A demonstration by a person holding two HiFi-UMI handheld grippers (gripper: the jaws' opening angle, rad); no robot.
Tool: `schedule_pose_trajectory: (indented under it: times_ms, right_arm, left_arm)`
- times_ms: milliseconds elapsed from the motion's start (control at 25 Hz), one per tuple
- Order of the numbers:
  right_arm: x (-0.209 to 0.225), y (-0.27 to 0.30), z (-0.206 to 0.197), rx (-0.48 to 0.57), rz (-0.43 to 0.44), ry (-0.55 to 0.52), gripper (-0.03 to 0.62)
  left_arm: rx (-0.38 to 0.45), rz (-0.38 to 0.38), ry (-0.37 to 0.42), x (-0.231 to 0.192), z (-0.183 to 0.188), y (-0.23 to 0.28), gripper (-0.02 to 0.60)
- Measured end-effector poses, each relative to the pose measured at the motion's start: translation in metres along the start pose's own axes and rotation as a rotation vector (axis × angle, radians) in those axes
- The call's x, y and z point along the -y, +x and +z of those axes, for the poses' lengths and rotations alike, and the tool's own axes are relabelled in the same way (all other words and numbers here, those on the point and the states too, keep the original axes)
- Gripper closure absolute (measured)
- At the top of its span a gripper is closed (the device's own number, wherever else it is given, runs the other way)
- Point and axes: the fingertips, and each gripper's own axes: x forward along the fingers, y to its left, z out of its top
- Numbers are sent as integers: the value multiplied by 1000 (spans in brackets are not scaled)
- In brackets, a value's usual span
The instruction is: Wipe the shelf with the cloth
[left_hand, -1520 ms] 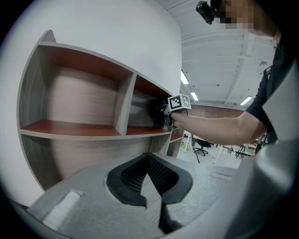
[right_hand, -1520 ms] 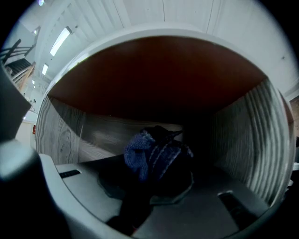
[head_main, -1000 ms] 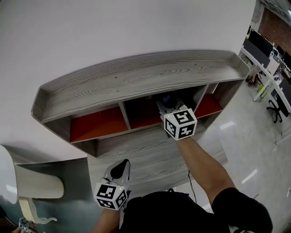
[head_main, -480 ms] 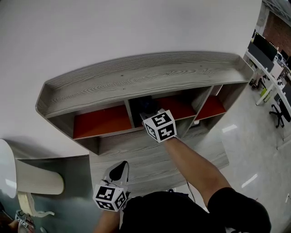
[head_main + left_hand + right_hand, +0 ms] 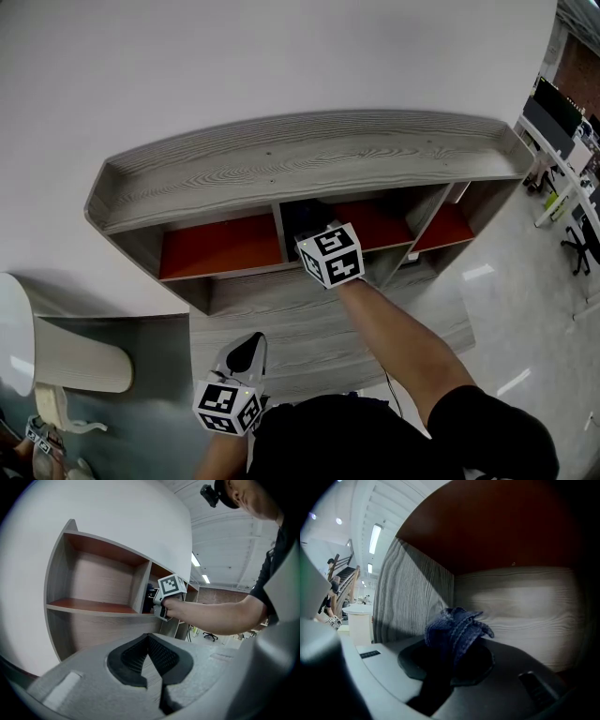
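My R gripper (image 5: 451,660), clamped on cloth (image 5: 457,627), has slid left across shelf (image 5: 309,159) mid bay: wipe progressing, I reckon. L gripper (image 5: 149,657) jaws together, idle.

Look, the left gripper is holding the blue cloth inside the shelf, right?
Not quite. It is the right gripper that is holding the blue cloth inside the shelf, as the right gripper view shows. The left gripper is shut on nothing, outside the shelf.
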Motion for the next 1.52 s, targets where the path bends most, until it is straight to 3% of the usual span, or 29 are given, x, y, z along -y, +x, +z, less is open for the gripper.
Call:
schedule_pose_trajectory:
  times_ms: [840, 1520]
  right_arm:
    - [63, -37, -11, -20, -136, -17, 516]
    - [144, -82, -26, -54, -334, -12, 516]
  left_arm:
    - [-6, -65, 30, 18, 3, 15, 572]
    - [-13, -115, 39, 34, 4, 29, 572]
